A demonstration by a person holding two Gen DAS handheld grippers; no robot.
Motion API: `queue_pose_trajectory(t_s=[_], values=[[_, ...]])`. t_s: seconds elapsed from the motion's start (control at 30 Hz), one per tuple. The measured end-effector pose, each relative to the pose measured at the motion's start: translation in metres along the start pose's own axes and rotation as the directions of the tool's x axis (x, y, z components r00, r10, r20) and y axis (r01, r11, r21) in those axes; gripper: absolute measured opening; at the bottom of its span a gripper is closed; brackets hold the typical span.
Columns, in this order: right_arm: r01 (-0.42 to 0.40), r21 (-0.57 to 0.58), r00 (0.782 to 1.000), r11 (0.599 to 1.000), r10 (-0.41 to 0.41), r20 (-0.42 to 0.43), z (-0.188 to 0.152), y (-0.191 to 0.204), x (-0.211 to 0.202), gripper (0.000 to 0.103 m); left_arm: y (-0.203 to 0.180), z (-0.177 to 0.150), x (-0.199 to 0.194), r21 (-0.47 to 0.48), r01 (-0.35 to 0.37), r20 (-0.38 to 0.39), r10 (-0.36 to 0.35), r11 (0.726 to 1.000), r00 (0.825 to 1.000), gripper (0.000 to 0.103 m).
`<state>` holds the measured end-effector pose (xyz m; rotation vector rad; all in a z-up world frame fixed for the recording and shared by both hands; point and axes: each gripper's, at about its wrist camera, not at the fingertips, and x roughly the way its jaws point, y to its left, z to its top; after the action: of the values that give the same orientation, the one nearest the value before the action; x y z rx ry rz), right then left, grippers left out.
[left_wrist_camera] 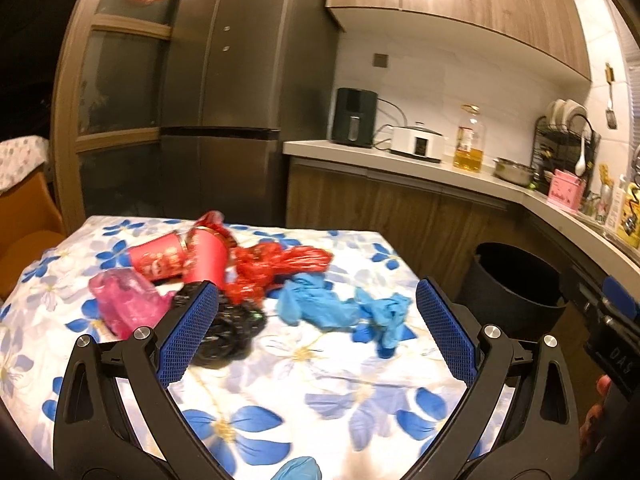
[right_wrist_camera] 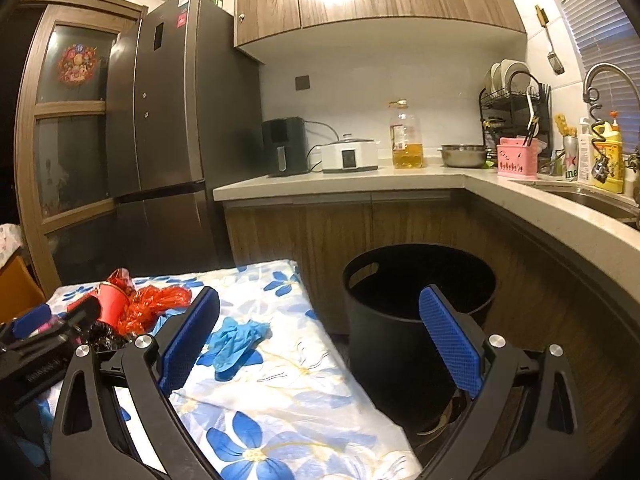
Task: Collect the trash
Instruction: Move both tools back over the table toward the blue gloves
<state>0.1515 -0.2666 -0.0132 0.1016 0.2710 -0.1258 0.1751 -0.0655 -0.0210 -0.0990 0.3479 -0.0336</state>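
Gaping empty, left tongs (left_wrist_camera: 316,320) and right tongs (right_wrist_camera: 320,336) hover above trash (left_wrist_camera: 256,272); legible writing: "DAS".

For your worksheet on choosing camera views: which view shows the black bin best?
The right wrist view. There the black bin sits near the middle, on the floor beside the table, with its open rim and a handle hole visible. The left wrist view shows the bin only off to the right, partly hidden behind the table corner and a gripper finger.
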Motion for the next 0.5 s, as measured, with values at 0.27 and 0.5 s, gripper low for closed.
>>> queue_pose_trajectory(t_s=[0.27, 0.5], values=[[-0.040, -0.011, 0.995, 0.999, 0.039, -0.089, -0.025, 0.034, 0.041, 0.092, 0.029, -0.006, 0.011, -0.043, -0.035, 0.027, 0.036, 0.998, 0.999, 0.098], [-0.070, -0.012, 0.979, 0.997, 0.067, -0.190, -0.040, 0.060, 0.093, 0.074, 0.039, -0.008, 0.033, -0.051, -0.049, 0.007, 0.050, 0.997, 0.999, 0.098]])
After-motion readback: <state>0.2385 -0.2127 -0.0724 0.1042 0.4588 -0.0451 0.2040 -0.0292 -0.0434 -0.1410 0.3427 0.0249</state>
